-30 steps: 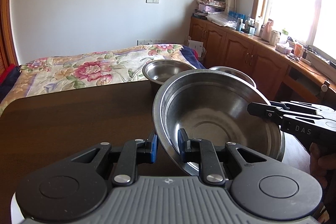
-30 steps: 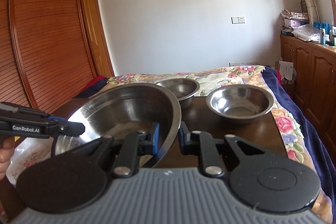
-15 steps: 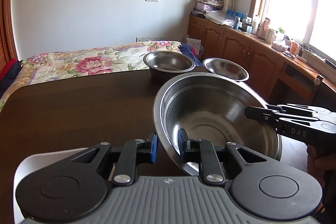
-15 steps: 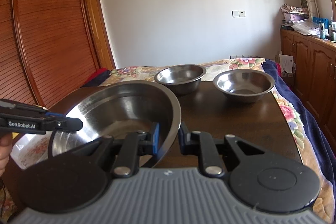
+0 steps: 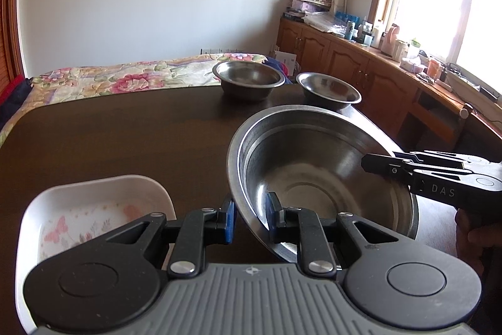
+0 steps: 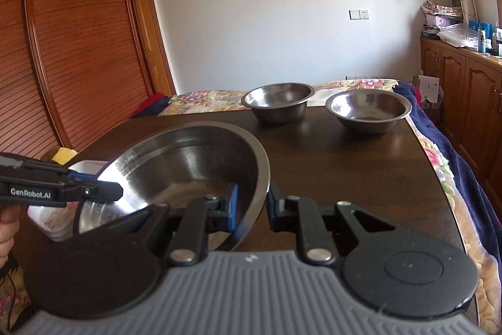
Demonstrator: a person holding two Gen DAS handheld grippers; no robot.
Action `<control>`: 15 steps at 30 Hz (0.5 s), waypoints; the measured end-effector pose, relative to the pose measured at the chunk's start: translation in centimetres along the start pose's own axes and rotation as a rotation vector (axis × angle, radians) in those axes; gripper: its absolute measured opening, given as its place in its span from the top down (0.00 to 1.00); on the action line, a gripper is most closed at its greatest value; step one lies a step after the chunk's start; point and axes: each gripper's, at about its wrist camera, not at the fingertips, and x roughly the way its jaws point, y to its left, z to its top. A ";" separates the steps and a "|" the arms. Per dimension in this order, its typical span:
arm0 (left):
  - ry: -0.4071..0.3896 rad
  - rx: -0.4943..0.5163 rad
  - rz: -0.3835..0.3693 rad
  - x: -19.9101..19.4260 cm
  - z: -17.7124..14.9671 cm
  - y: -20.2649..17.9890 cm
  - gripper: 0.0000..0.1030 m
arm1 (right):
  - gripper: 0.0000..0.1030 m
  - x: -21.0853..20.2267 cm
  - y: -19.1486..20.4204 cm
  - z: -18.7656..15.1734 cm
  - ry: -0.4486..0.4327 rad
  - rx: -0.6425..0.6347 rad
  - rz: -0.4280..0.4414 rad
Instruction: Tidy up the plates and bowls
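The large steel bowl [image 5: 320, 175] is held between both grippers, clear of the dark table [image 5: 109, 140]. The left gripper [image 5: 249, 220] has its jaws pinching the near rim; the right gripper [image 6: 252, 206] pinches the opposite rim. Two smaller steel bowls [image 6: 277, 105] [image 6: 368, 110] sit unstacked at the table's 12 and 1 o'clock. A white floral dish [image 5: 91, 209] lies at 8 o'clock. Judgement — sorting has barely begun; no stack is visible.

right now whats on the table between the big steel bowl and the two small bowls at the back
Nothing: bare dark table separates the big steel bowl from the two small bowls, clearest in the right wrist view.
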 end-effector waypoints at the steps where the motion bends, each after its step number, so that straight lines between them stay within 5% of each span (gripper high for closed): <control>1: 0.003 0.002 -0.001 0.0 -0.1 -0.1 0.79 | 0.79 -0.1 0.1 -0.1 0.001 -0.002 -0.002; 15: 0.026 0.010 -0.025 0.1 -1.3 -0.3 0.78 | 0.79 -0.5 -0.4 -0.8 0.027 0.002 -0.011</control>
